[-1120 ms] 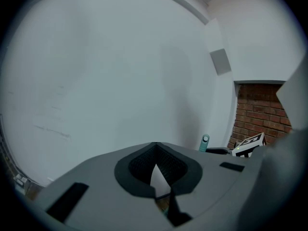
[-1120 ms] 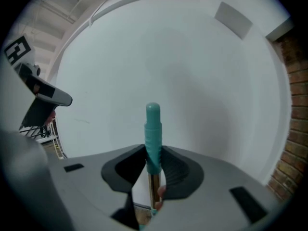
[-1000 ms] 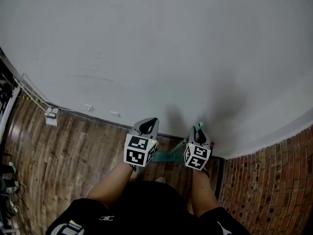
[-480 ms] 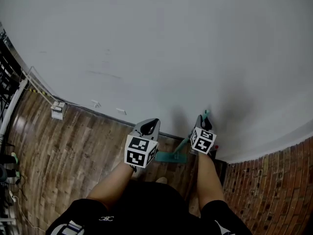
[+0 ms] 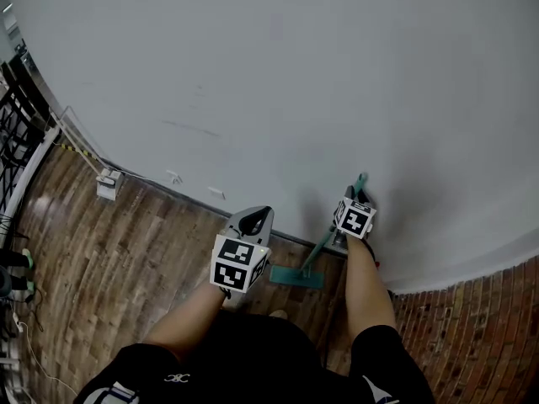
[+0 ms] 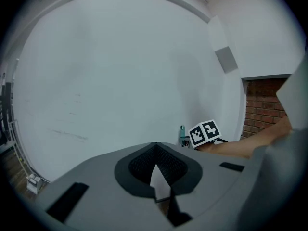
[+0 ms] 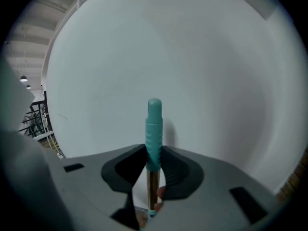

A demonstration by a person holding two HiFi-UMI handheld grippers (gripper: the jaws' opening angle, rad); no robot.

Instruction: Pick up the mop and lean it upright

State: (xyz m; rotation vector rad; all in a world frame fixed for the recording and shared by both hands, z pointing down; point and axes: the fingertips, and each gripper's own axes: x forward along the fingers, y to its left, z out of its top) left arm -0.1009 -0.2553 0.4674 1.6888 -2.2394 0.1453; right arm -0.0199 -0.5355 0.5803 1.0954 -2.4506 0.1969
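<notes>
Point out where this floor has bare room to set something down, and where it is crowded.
Free: the wood floor bordered by the white wall, the left-edge cables and the left gripper. Crowded: the corner by the brickwork, where the mop head lies at the wall's foot, its handle clamped in the right gripper.

Head view: steeply down from above on white wall (image 5: 278,74) and wood floor (image 5: 109,259), left gripper (image 5: 255,215) and right gripper (image 5: 355,196) low centre. Left gripper view: facing same wall, right gripper at right of centre. Right gripper view: same wall, along mop handle (image 7: 154,129).
</notes>
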